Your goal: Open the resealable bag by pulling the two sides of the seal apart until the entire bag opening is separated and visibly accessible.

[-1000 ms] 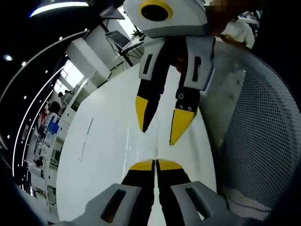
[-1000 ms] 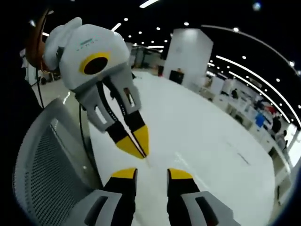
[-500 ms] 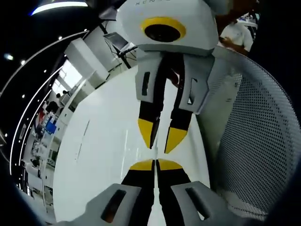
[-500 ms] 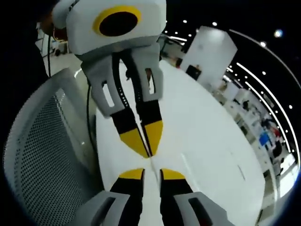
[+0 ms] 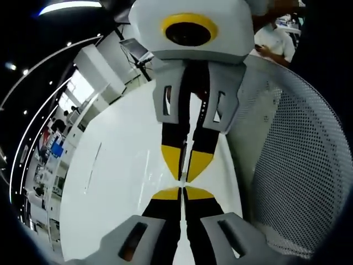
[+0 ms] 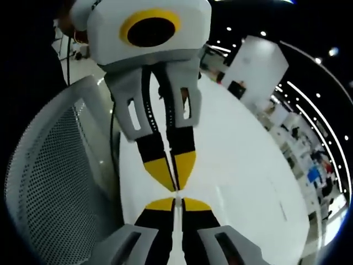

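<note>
Over the white table (image 5: 110, 182) my two grippers meet tip to tip. In the left gripper view my left gripper (image 5: 182, 193) rises from the bottom with its yellow-tipped jaws pressed together. My right gripper (image 5: 184, 176) hangs down opposite, jaws also together, almost touching the left's tips. The right gripper view mirrors this: right gripper (image 6: 175, 203) below, left gripper (image 6: 177, 185) above. The resealable bag (image 5: 150, 174) is clear and barely shows, only as faint glints and a thin pale line between the pinched tips. How far its seal is parted is hidden.
A grey mesh chair back (image 5: 300, 165) (image 6: 47, 182) stands close beside the table edge. A person in a white top (image 5: 274, 40) is far behind. Shelves and desks line the room beyond the table (image 6: 253, 182).
My right gripper came in toward the left one and shut its jaws, from wide apart to pressed together. The left gripper stayed shut. Both views now show the other gripper larger and centred.
</note>
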`<control>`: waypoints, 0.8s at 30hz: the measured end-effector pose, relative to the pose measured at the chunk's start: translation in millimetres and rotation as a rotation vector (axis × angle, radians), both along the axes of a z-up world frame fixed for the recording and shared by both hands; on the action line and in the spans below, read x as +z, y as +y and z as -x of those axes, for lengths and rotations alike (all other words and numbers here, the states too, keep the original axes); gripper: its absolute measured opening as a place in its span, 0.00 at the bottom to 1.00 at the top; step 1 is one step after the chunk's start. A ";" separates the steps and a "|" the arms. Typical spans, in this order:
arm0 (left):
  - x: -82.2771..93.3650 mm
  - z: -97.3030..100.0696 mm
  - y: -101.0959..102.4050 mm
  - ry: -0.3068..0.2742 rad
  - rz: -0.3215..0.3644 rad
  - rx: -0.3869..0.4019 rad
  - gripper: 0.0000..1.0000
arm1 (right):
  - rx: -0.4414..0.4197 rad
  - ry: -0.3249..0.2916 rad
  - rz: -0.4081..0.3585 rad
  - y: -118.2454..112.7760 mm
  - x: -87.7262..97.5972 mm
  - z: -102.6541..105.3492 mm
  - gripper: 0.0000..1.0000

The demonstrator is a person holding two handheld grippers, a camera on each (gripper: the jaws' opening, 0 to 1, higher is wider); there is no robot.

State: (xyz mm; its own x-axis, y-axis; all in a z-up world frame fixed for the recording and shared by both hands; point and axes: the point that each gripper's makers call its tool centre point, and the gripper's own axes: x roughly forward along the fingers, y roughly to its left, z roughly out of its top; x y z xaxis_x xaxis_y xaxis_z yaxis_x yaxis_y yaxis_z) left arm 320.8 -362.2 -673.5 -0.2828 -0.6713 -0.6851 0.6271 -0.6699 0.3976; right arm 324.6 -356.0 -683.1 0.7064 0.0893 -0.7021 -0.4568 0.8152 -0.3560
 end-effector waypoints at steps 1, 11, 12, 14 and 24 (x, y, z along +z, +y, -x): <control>-0.4 0.6 0.6 -0.002 -0.004 -0.005 0.00 | 0.011 0.007 0.002 0.9 -0.7 0.7 0.00; -7.7 0.1 1.3 -0.045 -0.031 -0.039 0.03 | 0.045 0.015 0.012 4.2 -0.9 0.3 0.00; -7.9 -0.1 0.9 -0.046 -0.030 -0.037 0.03 | 0.051 0.017 0.008 5.0 -0.9 0.6 0.00; -8.7 1.3 1.1 -0.036 -0.038 -0.037 0.02 | 0.064 0.015 0.001 7.5 0.1 0.9 0.00; -12.2 5.2 4.1 -0.031 -0.054 -0.058 0.00 | 0.076 0.033 0.004 10.9 -2.8 2.3 0.00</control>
State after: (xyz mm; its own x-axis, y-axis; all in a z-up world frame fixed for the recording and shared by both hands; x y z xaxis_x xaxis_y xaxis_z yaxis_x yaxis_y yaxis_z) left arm 315.6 -358.1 -685.8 -0.2978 -0.6166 -0.7288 0.5744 -0.7255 0.3791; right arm 322.3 -345.2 -685.8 0.6745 0.1386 -0.7251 -0.5287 0.7762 -0.3435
